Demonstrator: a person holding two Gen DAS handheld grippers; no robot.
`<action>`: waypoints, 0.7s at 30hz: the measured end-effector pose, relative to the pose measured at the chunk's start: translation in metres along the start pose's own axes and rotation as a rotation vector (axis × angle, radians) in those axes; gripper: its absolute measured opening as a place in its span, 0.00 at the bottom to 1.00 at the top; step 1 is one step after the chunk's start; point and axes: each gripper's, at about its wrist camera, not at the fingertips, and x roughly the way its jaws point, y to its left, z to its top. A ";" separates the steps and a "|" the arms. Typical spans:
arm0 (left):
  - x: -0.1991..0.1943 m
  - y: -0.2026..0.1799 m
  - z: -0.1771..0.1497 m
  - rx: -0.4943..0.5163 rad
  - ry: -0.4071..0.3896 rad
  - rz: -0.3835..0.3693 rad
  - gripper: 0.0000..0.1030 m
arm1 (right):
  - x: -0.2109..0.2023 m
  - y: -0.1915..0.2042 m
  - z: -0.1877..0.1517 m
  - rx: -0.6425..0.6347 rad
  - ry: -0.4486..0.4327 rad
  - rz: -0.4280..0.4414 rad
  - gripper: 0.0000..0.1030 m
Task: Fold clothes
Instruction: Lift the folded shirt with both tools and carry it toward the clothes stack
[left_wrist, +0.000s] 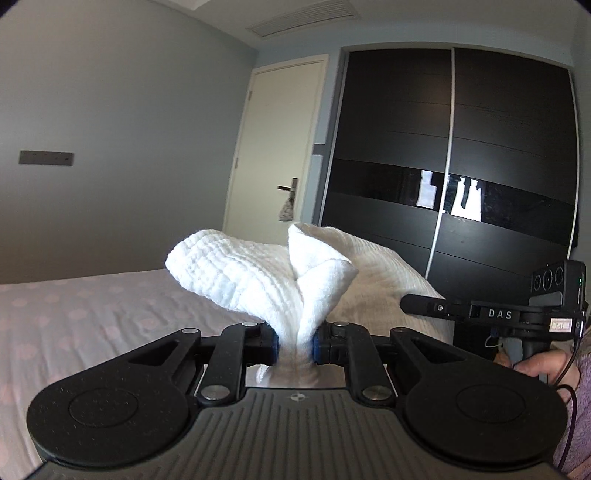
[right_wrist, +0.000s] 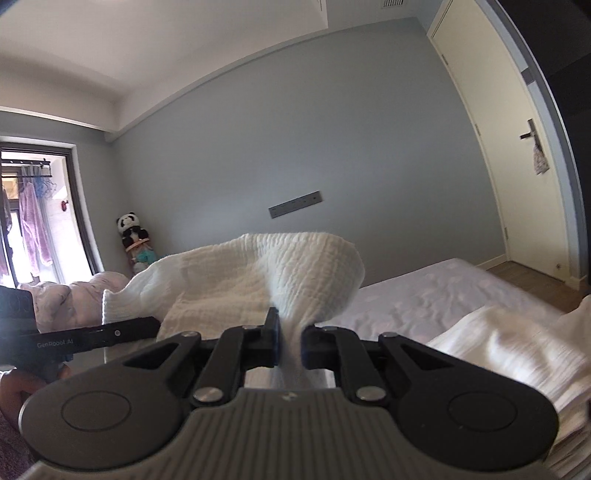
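Left gripper (left_wrist: 294, 345) was clamped on a bunched white cloth (left_wrist: 258, 277); right gripper (right_wrist: 290, 341) pinched the same cloth, held up above the bed (left_wrist: 92, 314); wardrobe (left_wrist: 461, 147) stood behind.

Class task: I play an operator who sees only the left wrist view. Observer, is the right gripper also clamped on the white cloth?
Observer: Yes. The right gripper is shut on the white cloth.
Operator: Is there other laundry near it?
Observer: More white fabric lies to the right gripper's right.
Operator: What is in the far corner?
Observer: A panda plush toy stands against the wall.
Operator: And beyond that?
Observer: Purple garments hang outside the glass door.
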 end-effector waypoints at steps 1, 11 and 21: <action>0.013 -0.011 0.005 0.016 0.001 -0.021 0.13 | -0.006 -0.011 0.010 -0.016 0.004 -0.026 0.11; 0.138 -0.091 0.034 0.093 0.022 -0.211 0.13 | -0.029 -0.102 0.092 -0.149 0.068 -0.258 0.12; 0.246 -0.048 0.006 0.005 0.074 -0.205 0.13 | 0.082 -0.176 0.089 -0.217 0.246 -0.354 0.11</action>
